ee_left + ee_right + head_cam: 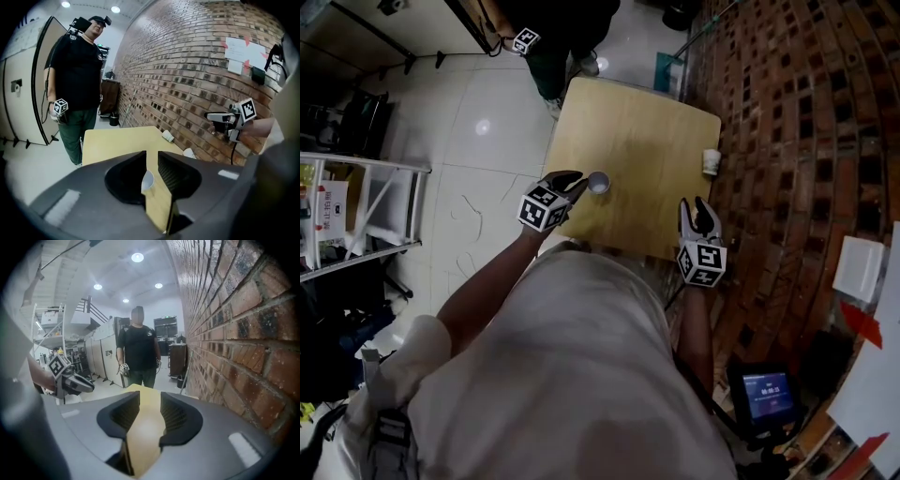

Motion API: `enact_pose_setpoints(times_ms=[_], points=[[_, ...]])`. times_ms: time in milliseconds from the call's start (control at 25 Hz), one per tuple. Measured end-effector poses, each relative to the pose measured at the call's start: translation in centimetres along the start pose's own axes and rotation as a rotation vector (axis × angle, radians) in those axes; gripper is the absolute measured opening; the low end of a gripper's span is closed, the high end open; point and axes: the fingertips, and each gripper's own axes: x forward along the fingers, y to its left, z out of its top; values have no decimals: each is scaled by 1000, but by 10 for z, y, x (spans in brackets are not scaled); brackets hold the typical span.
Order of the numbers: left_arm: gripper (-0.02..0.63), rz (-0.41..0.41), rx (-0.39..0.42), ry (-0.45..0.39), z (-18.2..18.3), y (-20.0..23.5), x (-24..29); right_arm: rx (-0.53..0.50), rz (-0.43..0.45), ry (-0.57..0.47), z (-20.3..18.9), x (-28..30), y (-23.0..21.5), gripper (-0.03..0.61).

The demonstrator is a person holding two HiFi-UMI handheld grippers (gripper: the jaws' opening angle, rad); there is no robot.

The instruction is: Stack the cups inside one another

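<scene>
Brick wall [787, 141] flanks the wooden tabletop [647, 131], which stands on pale floor tiles [478, 122]. A white cup [598, 182] stands just ahead of the left gripper [577, 181], whose jaws are apart. A second cup [711, 161] lies near the wall. The right gripper [697, 206] has its jaws apart and empty.

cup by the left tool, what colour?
White. The cup shows best in the head view.

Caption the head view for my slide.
Stacking cups: left gripper beside an upright white cup on the wooden table, right gripper open over its near corner, second cup at the right edge.
</scene>
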Motion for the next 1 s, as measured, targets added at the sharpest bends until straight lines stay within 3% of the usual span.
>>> enact_pose_setpoints(times_ms=[160,600,1000], points=[[109,-26,53,30,-3,-8,9,-14,-32,43,-20,-8,-16,135],[155,-290,300,150,30,-108,90,-30,-98,113,-56,-41,-38,135],[172,-554,618,301,28,-221,189,-15,-147,123,-70,-74,-50,135]])
